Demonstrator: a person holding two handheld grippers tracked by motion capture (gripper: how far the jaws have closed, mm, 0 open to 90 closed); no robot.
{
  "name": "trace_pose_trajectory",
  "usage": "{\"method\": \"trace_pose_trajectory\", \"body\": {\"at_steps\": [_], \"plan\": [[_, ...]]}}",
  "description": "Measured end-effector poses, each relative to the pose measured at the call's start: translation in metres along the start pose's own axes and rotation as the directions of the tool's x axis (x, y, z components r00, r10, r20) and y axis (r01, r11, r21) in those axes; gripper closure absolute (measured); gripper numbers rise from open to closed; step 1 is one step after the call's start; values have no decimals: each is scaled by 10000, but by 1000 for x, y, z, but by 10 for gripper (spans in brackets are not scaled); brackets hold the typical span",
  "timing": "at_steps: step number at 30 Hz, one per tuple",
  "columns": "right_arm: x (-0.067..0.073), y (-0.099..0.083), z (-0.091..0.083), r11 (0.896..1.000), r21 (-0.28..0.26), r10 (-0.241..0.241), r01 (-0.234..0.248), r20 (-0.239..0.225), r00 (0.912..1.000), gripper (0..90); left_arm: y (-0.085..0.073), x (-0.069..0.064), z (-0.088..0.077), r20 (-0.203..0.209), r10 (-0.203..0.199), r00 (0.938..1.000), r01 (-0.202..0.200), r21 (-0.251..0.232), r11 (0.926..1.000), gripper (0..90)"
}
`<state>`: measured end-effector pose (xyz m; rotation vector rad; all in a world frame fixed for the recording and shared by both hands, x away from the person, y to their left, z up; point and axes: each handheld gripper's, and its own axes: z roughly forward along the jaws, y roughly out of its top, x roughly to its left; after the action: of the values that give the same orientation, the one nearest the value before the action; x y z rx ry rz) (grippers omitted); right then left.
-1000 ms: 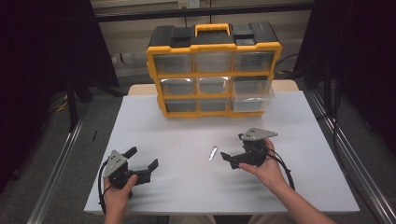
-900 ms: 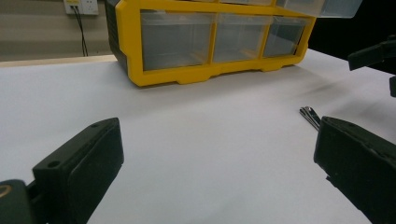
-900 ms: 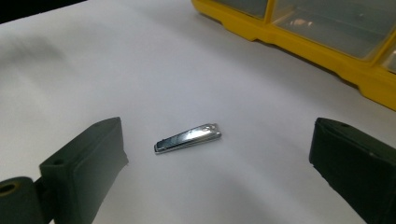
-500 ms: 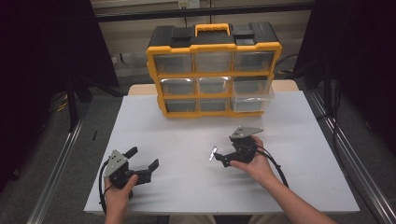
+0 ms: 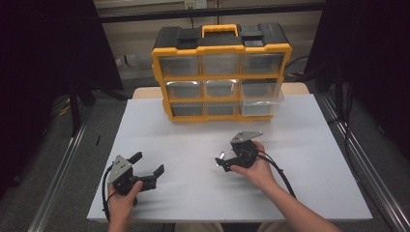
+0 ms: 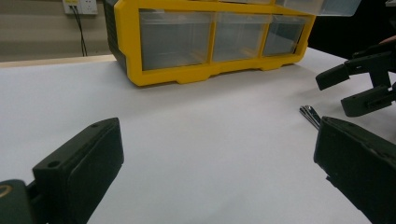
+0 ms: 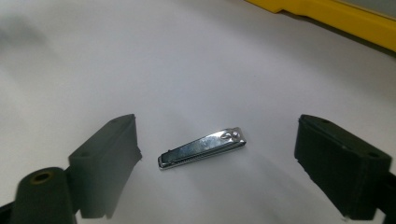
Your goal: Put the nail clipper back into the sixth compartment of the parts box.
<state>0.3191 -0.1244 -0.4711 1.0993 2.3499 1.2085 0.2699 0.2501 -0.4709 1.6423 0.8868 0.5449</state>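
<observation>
Lying flat on the white bench (image 5: 193, 140), a small metal nail clipper (image 7: 201, 147) sits between the right gripper's (image 5: 223, 160) spread jaws, touching neither of them. In the right gripper view the clipper runs from about 8 o'clock to 2 o'clock, its riveted end toward 2 o'clock. In the high view the clipper (image 5: 221, 155) is a small bright speck just at the tips of that gripper, a little toward 5 o'clock of the bench's middle. A hand (image 5: 258, 169) holds the right gripper from the 4 o'clock side, with the black cable (image 5: 280, 174) trailing back along the forearm.

The left gripper (image 5: 147, 166) rests at the bench's 7 o'clock corner, held by the other hand (image 5: 121, 203), its jaws wide apart and holding nothing. In the left gripper view the clipper (image 6: 310, 115) shows at 3 o'clock, near the right gripper (image 6: 355, 84).

A yellow and black drawer cabinet (image 5: 220, 72) stands at the bench's 12 o'clock edge, with clear drawers in three rows. Its middle-right drawer (image 5: 261, 99) is pulled partly out.
</observation>
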Motion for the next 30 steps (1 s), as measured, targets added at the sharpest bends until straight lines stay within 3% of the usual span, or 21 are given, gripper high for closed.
{"method": "trace_pose_trajectory", "body": {"at_steps": [9,10,11,21,28,30], "plan": [[1,-2,3,9990,449,15,-13,-28,10000,248,0,0,0,-100,72,9999,-72,28,10000,18],[1,-3,3,9986,534,36,-37,9,10000,253,0,-1,1,-17,-108,9999,108,-50,9999,18],[1,-3,4,9981,617,93,-89,-49,9999,278,0,0,0,-70,19,10000,-19,68,10000,18],[7,-5,13,9958,755,536,-524,-140,9985,327,0,1,1,-62,6,10000,-6,62,10000,18],[9,-6,20,9958,678,613,-618,94,9981,386,0,2,1,-42,85,10000,-85,139,9999,18],[10,-5,19,9934,889,711,-727,215,9972,412,0,2,1,54,-16,10000,16,49,10000,19]]}}
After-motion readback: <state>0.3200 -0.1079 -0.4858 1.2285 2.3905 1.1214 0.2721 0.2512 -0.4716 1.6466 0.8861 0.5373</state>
